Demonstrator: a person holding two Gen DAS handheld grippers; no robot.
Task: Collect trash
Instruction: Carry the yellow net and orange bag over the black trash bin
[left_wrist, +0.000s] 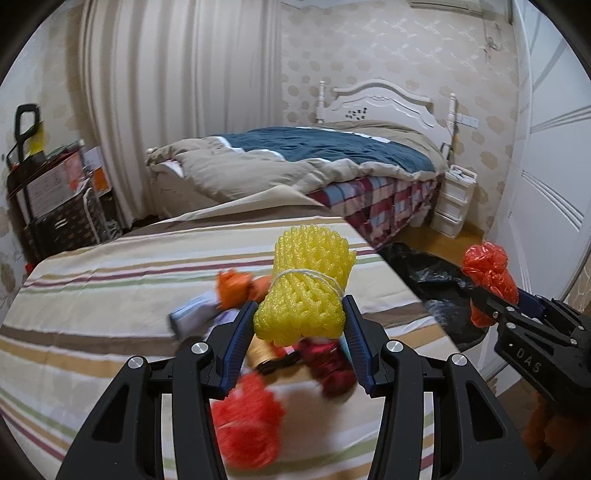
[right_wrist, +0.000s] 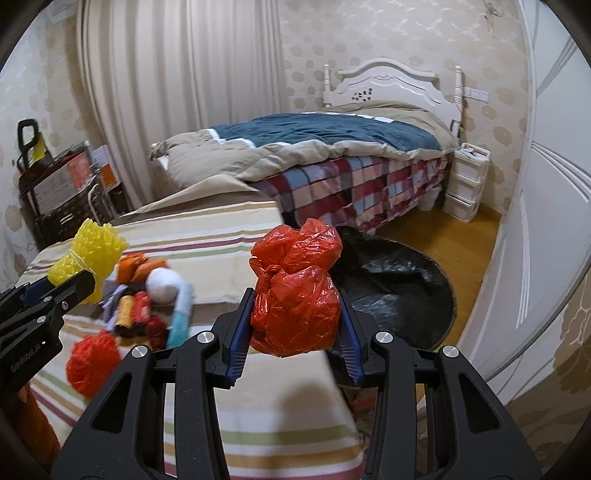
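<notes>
A yellow foam net (left_wrist: 301, 291), tied with string, is clamped between the blue pads of the left gripper (left_wrist: 300, 325), above the striped table (left_wrist: 110, 302). At 3 o'clock, the right gripper (right_wrist: 295, 314) is clamped on a knotted red plastic bag (right_wrist: 295, 288). More trash (right_wrist: 155, 302) lies on the cloth; a black bag (right_wrist: 399, 280) sits on the floor beyond the table edge, bed (right_wrist: 332, 147) at 12 o'clock

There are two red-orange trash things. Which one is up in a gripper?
The knotted red-orange plastic bag, pinched in the right gripper. The fuzzy red foam net ball lies loose on the striped tablecloth.
</notes>
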